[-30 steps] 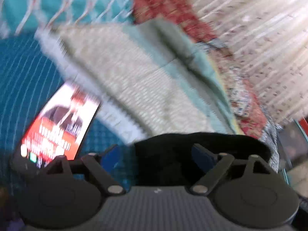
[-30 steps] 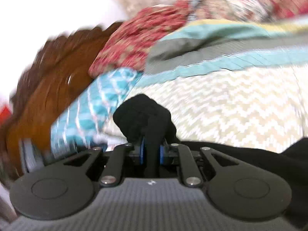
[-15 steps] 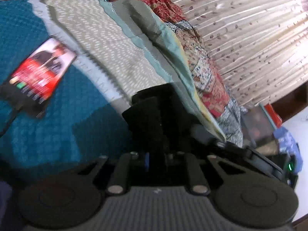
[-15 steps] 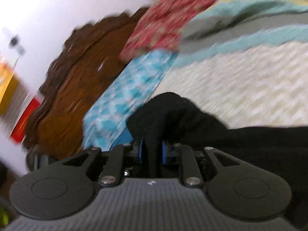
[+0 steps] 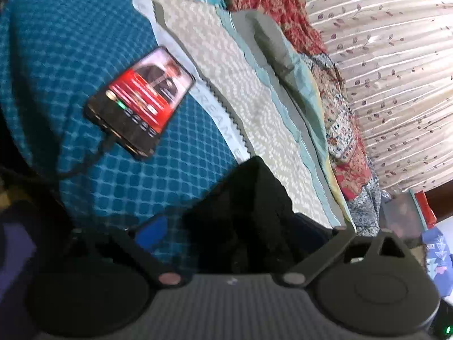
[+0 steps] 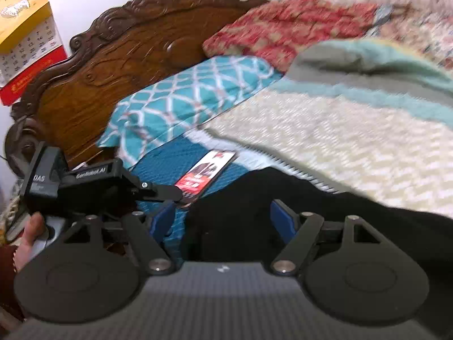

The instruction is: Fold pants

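Lying bunched on the bed, the black pants [image 6: 325, 206] sit where the teal checked bedsheet [image 5: 85, 56] meets the edge of the cream zigzag blanket [image 6: 339, 136], with one part reaching off to the right across the blanket's lower edge in the right wrist view. The right gripper [image 6: 222, 221] has its jaws opening, the blue pads [image 6: 279, 221] standing apart on either side of the dark cloth without pressing on it, so the fabric is between them but let go. The left gripper [image 5: 226, 226] is likewise opening, its jaws spread wide; a hump of the pants [image 5: 249, 198] rises between them, and only the left blue pad [image 5: 150, 229] shows clearly, clear of the cloth. In the right wrist view the left gripper [image 6: 172, 195] appears at the left, held by a hand [image 6: 28, 238] whose fingers wrap its handle. A phone [image 5: 141, 99] with a lit red screen lies face up on the teal sheet, near the pants but apart from them, with a dark cable running from its lower end. Behind it lie a teal lattice pillow [image 6: 192, 96] and a red patterned pillow [image 6: 283, 28], against a carved wooden headboard [image 6: 113, 56]; a pleated floral curtain [image 5: 382, 70] hangs on the far side of the bed
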### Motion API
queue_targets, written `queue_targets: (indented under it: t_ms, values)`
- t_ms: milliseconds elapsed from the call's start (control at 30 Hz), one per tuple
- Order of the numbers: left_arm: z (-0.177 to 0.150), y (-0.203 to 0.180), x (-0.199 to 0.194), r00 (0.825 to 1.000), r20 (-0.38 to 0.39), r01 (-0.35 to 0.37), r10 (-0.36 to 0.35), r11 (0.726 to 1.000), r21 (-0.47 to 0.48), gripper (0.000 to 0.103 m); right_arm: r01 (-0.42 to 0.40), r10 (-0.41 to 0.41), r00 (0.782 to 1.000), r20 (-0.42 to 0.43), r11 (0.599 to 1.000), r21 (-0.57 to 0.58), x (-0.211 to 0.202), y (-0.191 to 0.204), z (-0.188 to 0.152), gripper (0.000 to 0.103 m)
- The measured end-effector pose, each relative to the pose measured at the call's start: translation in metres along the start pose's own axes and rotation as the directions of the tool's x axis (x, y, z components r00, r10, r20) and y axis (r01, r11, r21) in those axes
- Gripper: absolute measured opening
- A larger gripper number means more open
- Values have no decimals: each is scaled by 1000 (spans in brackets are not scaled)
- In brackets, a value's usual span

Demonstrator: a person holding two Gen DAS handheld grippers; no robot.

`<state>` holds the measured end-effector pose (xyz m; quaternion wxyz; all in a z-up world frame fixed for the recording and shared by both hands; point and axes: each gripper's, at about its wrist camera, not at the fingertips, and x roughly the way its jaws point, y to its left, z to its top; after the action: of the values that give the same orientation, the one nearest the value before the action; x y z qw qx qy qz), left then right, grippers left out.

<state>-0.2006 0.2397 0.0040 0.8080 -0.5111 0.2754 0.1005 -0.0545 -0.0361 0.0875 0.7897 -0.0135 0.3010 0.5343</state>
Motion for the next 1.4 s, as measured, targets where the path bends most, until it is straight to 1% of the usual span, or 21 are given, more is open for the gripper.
queue_targets:
  t_ms: [100,167,200,233,267,333,367,400,467,533,600,733,800,900,967,1033,1100,1200,1267,1333,1400]
  values:
    - [-2,-9,21,999,-47,0,0,1000,10,102,77,-77,997,18,997,-5,-5,-5,-7,72]
    - [-4,-14,37,998,-63,-6,7,1000,16,99,136,-137,990,28,990,20,-6,-13,-8,56]
    - [-8,-15,41,998,-59,-8,10,1000,28,93,160,-161,987,28,986,35,-6,-18,-6,43]
    - [-12,-17,41,999,-51,-10,13,999,47,64,194,-196,980,31,979,53,-5,-23,-6,34]
    - [-12,-19,43,999,-52,-6,9,998,67,37,244,-247,969,28,967,71,-1,-28,-6,31]
    - [-13,-19,43,996,-74,56,-53,998,39,32,277,-276,961,-26,956,98,18,-35,-15,25]
    - [-14,-21,40,996,-68,68,-66,997,36,31,245,-234,966,-111,964,101,39,-38,-23,25]
    - [-16,-28,38,995,-64,77,-73,995,62,30,208,-182,957,-224,973,99,62,-39,-34,24]
    - [-24,-50,36,994,-66,94,-85,984,149,30,240,-223,955,-196,969,66,73,-31,-45,23]
    - [-39,-81,36,994,-66,103,-87,950,295,30,215,-191,961,-200,971,104,73,-35,-39,18]
    - [-58,-112,42,992,-84,118,-90,894,432,30,151,-119,978,-170,969,195,63,-49,-35,14]
    - [-85,-162,61,977,-163,206,-138,811,547,30,141,-132,990,-55,964,226,30,-61,-32,11]
    - [-102,-190,73,962,-218,266,-166,758,596,30,190,-193,981,-4,960,207,5,-68,-31,11]
    - [-133,-222,94,940,-297,327,-169,693,642,33,247,-261,965,17,933,261,-24,-93,-38,11]
    - [-157,-236,113,923,-360,358,-138,657,664,49,318,-321,946,-39,902,292,-36,-112,-50,14]
    - [-182,-239,137,908,-417,353,-49,624,697,51,376,-353,927,-129,864,336,-43,-131,-65,26]
    - [-195,-234,145,899,-439,338,7,627,702,51,343,-314,939,-139,848,405,-59,-143,-82,26]
    - [-189,-228,137,890,-456,351,-2,642,682,58,319,-310,946,-91,857,404,-85,-137,-95,30]
    - [-174,-226,130,887,-461,349,-29,695,629,66,338,-344,937,-58,855,394,-97,-135,-97,31]
    - [-155,-223,120,895,-440,341,-73,748,570,75,355,-384,923,-12,841,408,-107,-136,-95,30]
    - [-141,-219,113,903,-418,332,-103,784,524,75,370,-427,903,47,830,418,-125,-140,-89,30]
